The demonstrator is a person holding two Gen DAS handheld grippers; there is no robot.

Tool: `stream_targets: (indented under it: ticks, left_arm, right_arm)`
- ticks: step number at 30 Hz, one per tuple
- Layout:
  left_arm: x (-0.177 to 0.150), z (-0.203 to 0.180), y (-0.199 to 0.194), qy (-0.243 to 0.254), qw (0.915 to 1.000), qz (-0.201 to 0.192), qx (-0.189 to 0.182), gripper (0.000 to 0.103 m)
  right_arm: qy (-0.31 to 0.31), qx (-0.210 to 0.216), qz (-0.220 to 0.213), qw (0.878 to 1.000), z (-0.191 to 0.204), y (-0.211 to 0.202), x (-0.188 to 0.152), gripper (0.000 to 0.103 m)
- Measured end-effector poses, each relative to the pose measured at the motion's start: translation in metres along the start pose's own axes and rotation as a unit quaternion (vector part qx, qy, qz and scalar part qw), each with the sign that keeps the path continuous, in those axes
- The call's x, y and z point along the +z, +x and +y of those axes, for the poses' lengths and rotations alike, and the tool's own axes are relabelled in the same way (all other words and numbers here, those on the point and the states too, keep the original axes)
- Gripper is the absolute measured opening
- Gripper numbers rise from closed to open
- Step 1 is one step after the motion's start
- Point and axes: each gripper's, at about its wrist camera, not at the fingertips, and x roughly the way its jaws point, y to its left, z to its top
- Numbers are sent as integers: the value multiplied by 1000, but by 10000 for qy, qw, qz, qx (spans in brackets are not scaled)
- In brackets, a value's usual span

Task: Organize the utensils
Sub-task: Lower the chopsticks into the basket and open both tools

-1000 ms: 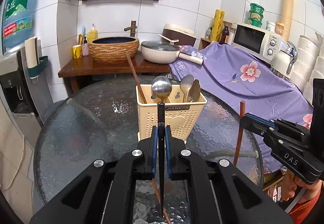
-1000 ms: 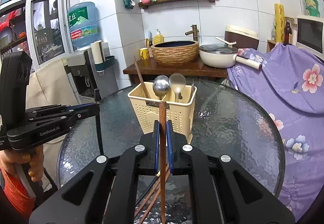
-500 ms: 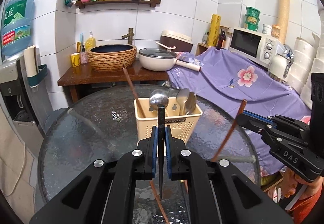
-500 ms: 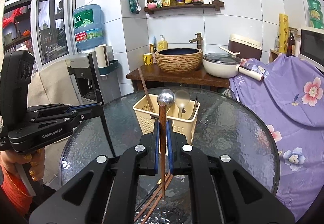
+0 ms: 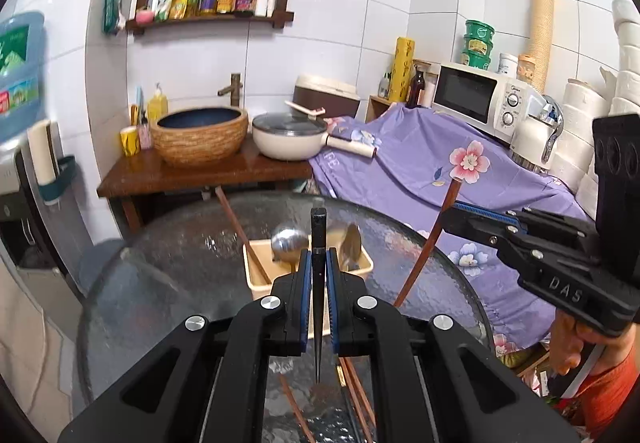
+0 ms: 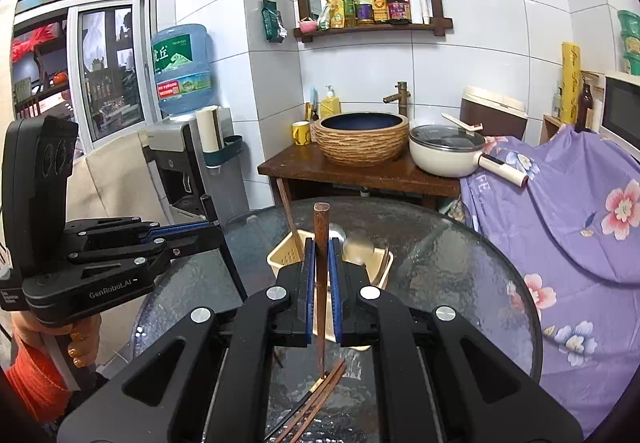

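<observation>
My left gripper (image 5: 319,267) is shut on a black chopstick (image 5: 318,243), held upright, its tip clear of the glass. My right gripper (image 6: 321,259) is shut on a brown wooden chopstick (image 6: 321,227), also upright; in the left wrist view that same brown chopstick (image 5: 432,239) slants at the right. Beyond both stands a cream utensil basket (image 5: 256,283) (image 6: 282,257) holding a ladle (image 5: 289,239), spoons (image 6: 358,249) and one brown chopstick (image 5: 240,231). Several loose chopsticks (image 6: 320,399) (image 5: 356,399) lie on the round glass table (image 5: 168,267) under the grippers.
A purple flowered cloth (image 5: 420,171) drapes the counter to the right, with a microwave (image 5: 476,99) on it. Behind the table is a wooden stand with a woven basin (image 5: 199,135) and a lidded pan (image 5: 290,137). A water dispenser (image 6: 184,159) stands left.
Both grippers have risen with their chopsticks, so the basket now sits lower and smaller in each view. The chopstick tips have lifted off the glass.
</observation>
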Motion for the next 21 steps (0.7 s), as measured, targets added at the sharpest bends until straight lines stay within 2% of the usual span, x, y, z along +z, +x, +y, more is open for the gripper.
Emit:
stream_targets:
  ticks: [5, 15, 21]
  left_arm:
    - [29, 1, -7, -19, 9998, -65, -164, 7]
    - [104, 7, -9, 38, 9986, -449, 288, 7]
    - [114, 19, 17, -158, 9982, -347, 470, 7]
  right_arm:
    - [74, 100, -3, 9999, -7, -2, 37, 7]
    - [13, -148, -436, 9989, -7, -7, 112, 7]
    - [5, -323, -477, 9983, -5, 14, 119, 7]
